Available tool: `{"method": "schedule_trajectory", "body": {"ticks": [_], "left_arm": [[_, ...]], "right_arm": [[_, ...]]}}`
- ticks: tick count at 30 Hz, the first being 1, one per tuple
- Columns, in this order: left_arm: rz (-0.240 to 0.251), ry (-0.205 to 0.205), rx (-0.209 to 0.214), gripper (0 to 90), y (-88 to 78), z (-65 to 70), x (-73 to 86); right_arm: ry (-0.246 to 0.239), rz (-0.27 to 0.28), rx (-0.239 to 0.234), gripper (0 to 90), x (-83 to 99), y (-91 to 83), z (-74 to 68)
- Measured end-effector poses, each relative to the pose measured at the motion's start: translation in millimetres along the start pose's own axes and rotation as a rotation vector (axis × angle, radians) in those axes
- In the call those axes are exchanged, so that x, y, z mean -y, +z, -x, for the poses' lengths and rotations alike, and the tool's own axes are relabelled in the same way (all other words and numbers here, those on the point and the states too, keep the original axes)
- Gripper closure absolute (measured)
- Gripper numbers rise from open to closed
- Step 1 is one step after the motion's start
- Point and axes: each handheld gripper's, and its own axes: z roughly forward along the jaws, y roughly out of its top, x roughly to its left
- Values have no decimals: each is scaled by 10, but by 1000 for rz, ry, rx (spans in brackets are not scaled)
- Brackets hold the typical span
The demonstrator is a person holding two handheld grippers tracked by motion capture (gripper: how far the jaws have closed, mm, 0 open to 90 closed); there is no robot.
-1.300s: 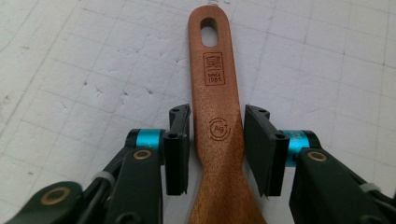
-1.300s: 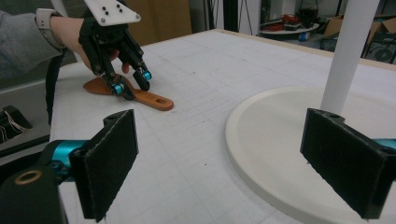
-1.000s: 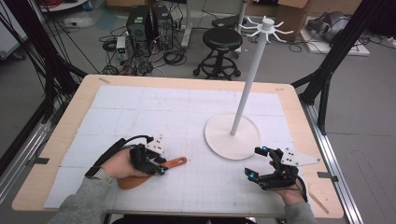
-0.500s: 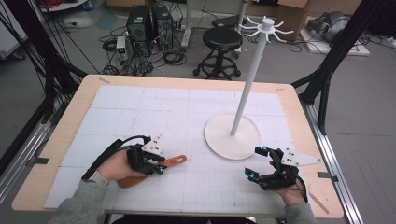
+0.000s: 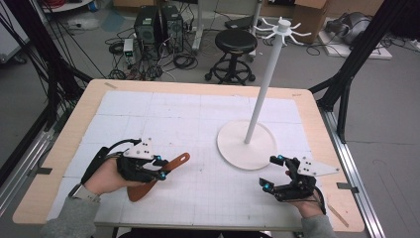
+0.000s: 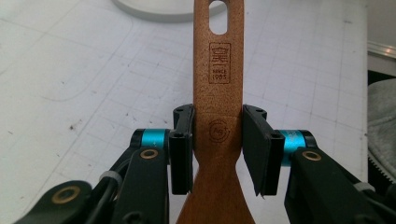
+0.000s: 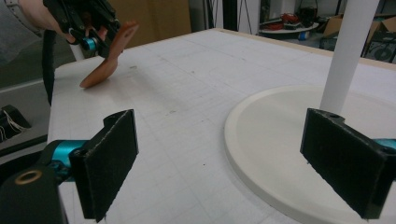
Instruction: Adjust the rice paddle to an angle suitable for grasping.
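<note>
A brown wooden spatula (image 5: 176, 161) lies slanted at the front left of the table; its blade rests on the mat and its slotted handle points up toward the stand. My left gripper (image 5: 159, 168) is shut on the handle's lower part. In the left gripper view both pads press the sides of the spatula (image 6: 218, 56), just above where it widens. The right gripper (image 5: 271, 172) stands open near the front right, with nothing between its jaws. From the right gripper view (image 7: 222, 154) I see the spatula (image 7: 105, 70) and the left gripper (image 7: 91, 28) far off.
A white hook stand (image 5: 262, 84) rises from a round base (image 5: 237, 148) right of centre, close in front of the right gripper; the base (image 7: 261, 140) also lies between its jaws' line of sight. A white gridded mat (image 5: 163, 114) covers the wooden table. A stool (image 5: 236, 42) stands beyond the far edge.
The spatula's handle end has tipped up a little in the left gripper's hold. The right gripper has stayed where it was.
</note>
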Motion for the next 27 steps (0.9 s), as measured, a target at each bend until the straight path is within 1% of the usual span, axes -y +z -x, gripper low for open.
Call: {"method": "schedule_trajectory", "body": {"ticks": [1,2,5,6,7,8,11,13,14,16,19,21,23,24,25,26,27], "left_arm": [[0,0,0,651,0,0,0],[25,-4,-1,651,-62,-3,1],[69,-24,2,651,-130,-7,-11],[72,-25,2,651,-144,-5,-19],[68,-10,-3,651,-163,-7,-32],[69,-7,-5,651,-178,2,-48],[83,-3,-12,651,-209,19,-81],[102,3,-8,651,-261,28,-120],[112,-4,-6,651,-268,34,-128],[112,0,-9,651,-285,38,-139],[121,-1,-8,651,-295,41,-148],[136,-11,-10,651,-306,47,-154],[133,-5,-19,651,-310,50,-158],[138,-14,-21,651,-304,58,-163],[138,-12,-23,651,-302,60,-167],[148,-20,-21,651,-295,69,-174],[148,-24,-24,651,-297,73,-186]], "right_arm": [[-1,0,0,99,0,0,0],[-6,0,2,99,1,1,5],[-4,0,-1,99,2,4,4],[-5,3,0,99,0,6,6],[-4,4,1,99,-1,7,6],[0,1,-1,99,-1,8,5],[-3,2,1,99,-1,14,15],[-3,0,1,99,0,13,16],[-4,0,1,99,0,11,14],[-4,7,3,99,-2,5,7],[-3,4,5,99,0,-2,4],[-4,-3,5,99,3,-3,1],[-4,-5,2,99,6,-1,-5],[-6,-4,3,99,7,-2,-6],[-2,-5,3,99,6,-3,-11],[-7,-3,3,99,5,-3,-12],[-6,-3,1,99,4,-6,-18]]}}
